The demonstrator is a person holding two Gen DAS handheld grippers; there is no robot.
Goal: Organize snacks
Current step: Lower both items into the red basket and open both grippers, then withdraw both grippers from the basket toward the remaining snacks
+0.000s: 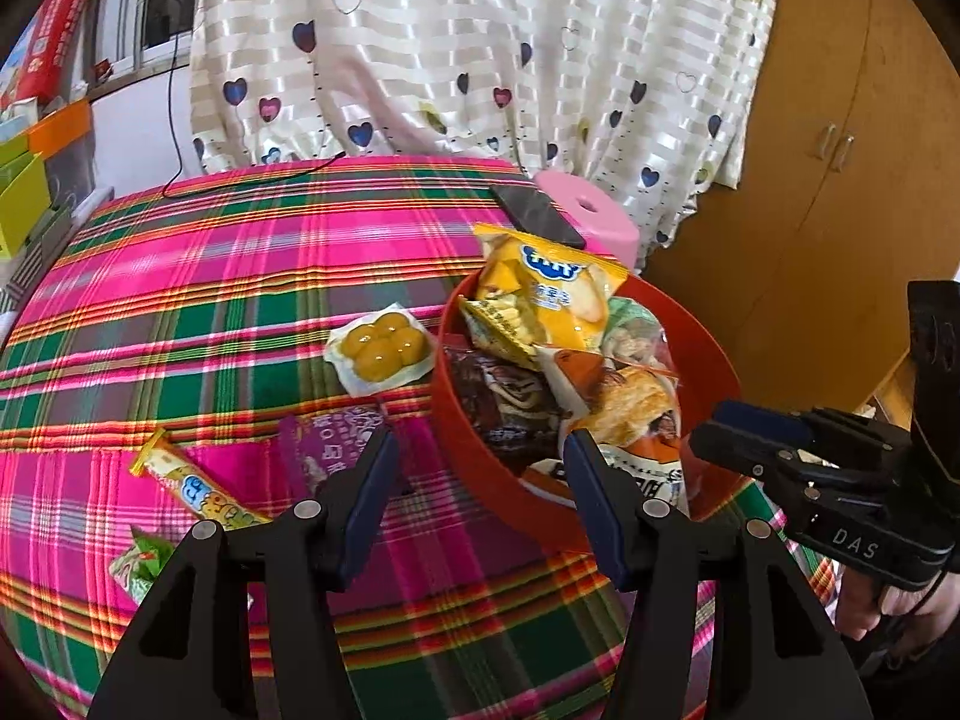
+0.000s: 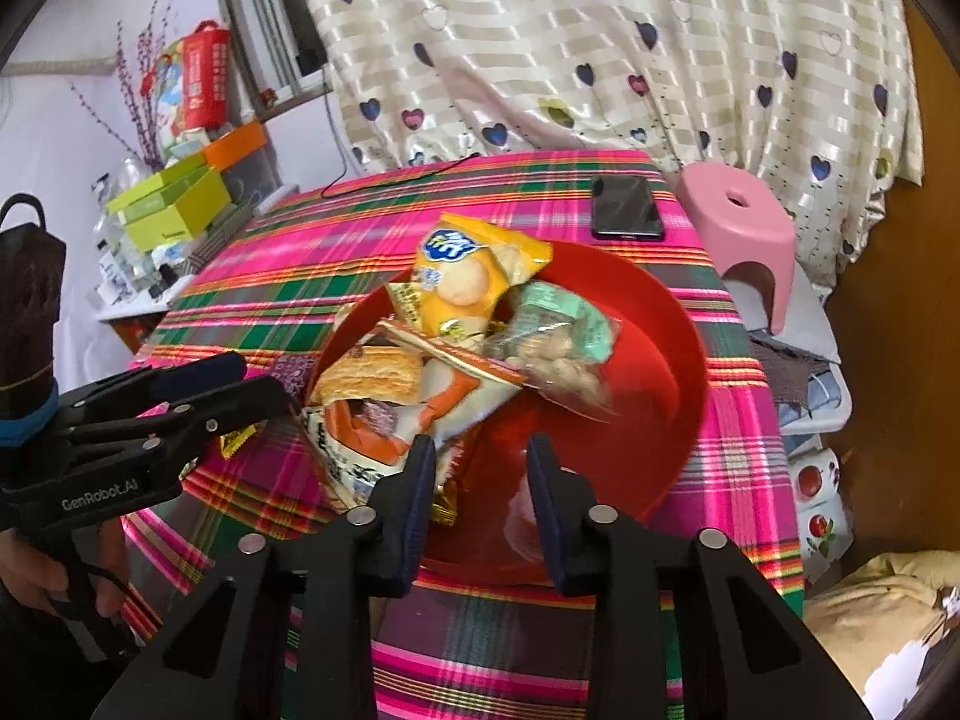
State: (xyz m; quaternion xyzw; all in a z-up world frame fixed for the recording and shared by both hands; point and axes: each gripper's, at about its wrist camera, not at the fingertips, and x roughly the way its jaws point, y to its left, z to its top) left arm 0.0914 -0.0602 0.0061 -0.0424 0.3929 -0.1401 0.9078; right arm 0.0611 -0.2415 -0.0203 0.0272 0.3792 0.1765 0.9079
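Snack packets are heaped in the red bowl [image 2: 672, 324] to gather them, while the purple packet [image 1: 336, 438] waits on the tabletop [image 1: 180, 312] before the released left tongs [image 1: 480, 480]; the right tongs [image 2: 480, 468], narrowed, grasp nothing.

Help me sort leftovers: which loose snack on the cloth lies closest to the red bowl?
The purple packet, lying right against the red bowl; the yellow cakes pack sits slightly clear.

A lived-in room of a home: a table under a pink and green plaid cloth [image 2: 540, 192] stands before a heart-printed curtain [image 2: 600, 48], with a pink plastic stool [image 2: 744, 228], a wooden cupboard [image 1: 828, 180] and cluttered boxes [image 2: 168, 204] around it.
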